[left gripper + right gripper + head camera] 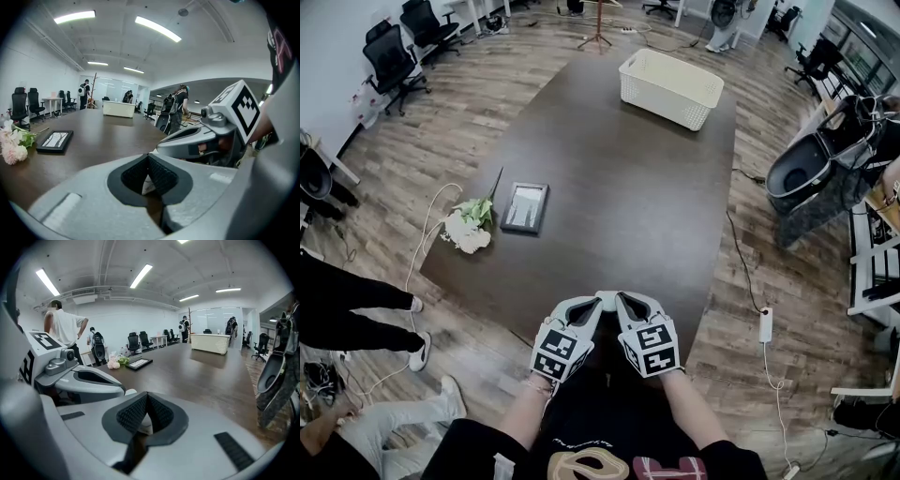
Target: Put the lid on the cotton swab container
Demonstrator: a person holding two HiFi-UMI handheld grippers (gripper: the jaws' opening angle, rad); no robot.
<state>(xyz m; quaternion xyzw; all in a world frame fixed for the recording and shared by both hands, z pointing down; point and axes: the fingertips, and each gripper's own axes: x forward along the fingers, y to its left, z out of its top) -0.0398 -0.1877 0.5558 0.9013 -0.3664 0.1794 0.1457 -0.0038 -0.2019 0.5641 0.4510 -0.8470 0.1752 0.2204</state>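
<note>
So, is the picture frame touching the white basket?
Apart. The head view shows the picture frame near the left edge and the white basket at the far end, with bare table between them.

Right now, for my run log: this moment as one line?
left gripper: shut | right gripper: shut | side by side at table near edge | white item behind fingers, unidentified

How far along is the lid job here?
Done: unconfirmed; no container or lid can be told apart. In hand: left gripper and right gripper, both shut, meet over a small white thing at the table edge. Left: showing the lid seated.
</note>
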